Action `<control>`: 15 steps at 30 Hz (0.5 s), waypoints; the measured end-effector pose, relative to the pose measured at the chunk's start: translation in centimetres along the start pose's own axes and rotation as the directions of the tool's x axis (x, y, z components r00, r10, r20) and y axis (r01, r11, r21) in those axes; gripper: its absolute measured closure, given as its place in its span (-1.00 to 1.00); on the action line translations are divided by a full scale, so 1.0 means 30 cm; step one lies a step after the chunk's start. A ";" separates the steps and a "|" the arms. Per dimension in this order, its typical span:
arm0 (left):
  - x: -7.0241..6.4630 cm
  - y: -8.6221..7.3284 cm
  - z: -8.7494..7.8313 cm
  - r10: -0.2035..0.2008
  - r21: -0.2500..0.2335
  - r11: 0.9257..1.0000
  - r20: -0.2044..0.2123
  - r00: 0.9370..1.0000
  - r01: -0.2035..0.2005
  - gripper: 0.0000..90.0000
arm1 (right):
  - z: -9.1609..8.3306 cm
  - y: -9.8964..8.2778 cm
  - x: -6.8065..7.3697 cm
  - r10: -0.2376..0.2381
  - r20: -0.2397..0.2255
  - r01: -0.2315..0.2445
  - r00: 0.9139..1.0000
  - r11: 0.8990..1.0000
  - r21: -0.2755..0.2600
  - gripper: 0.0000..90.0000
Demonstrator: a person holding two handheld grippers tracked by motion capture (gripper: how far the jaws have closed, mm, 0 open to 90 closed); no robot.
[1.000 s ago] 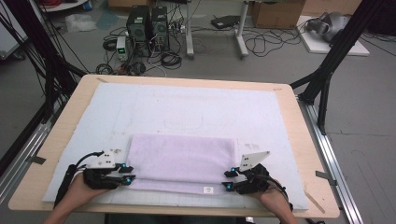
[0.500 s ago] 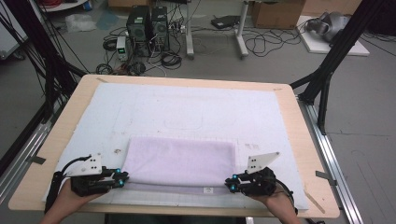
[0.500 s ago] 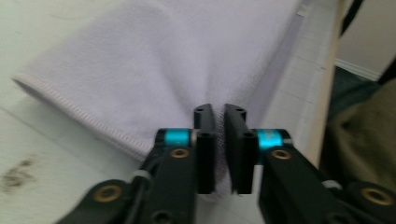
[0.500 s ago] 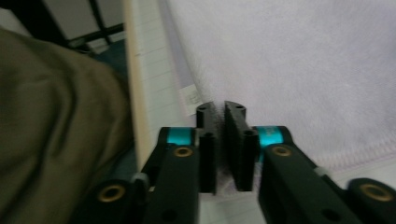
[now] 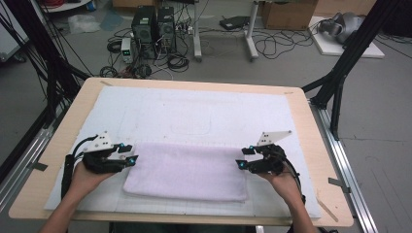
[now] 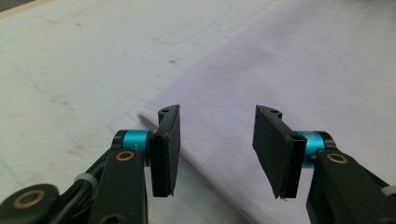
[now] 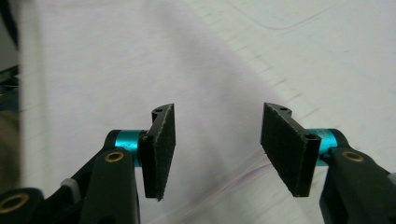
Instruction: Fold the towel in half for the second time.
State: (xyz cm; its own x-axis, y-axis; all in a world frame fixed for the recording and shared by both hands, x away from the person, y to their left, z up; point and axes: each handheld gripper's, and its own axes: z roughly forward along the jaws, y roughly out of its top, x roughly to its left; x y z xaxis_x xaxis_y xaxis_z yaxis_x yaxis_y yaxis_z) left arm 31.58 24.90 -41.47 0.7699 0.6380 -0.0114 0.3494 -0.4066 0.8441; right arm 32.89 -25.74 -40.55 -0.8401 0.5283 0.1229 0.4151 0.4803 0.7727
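A white padded mat [image 5: 194,116] covers the wooden table; near its front edge lies the folded pale lilac towel [image 5: 187,171]. The left gripper [image 5: 130,154] and right gripper [image 5: 244,158] flank its ends, jaws just opened and empty (nothing between them). A careless re-grab could pinch one layer and undo the fold.

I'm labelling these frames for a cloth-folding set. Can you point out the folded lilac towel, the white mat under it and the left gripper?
folded lilac towel [image 5: 187,171]: high view, middle of its top layer.
white mat [image 5: 194,109]: high view, bare part beyond the towel.
left gripper [image 5: 132,158]: high view, midway between its open jaws.
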 end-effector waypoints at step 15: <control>0.064 -0.031 0.142 -0.062 0.104 0.992 -0.046 0.997 0.066 0.07 | 0.116 -0.033 -0.110 0.086 0.041 -0.089 0.995 0.993 0.076 -0.23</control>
State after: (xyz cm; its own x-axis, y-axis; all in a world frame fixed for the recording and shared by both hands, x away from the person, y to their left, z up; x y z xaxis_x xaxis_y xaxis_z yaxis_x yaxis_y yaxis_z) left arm 35.01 23.72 -44.56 0.7217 0.6912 -0.0387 0.4533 -0.4296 0.7810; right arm 36.48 -25.53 -43.91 -0.7863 0.5961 0.1627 0.5132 0.4833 0.7093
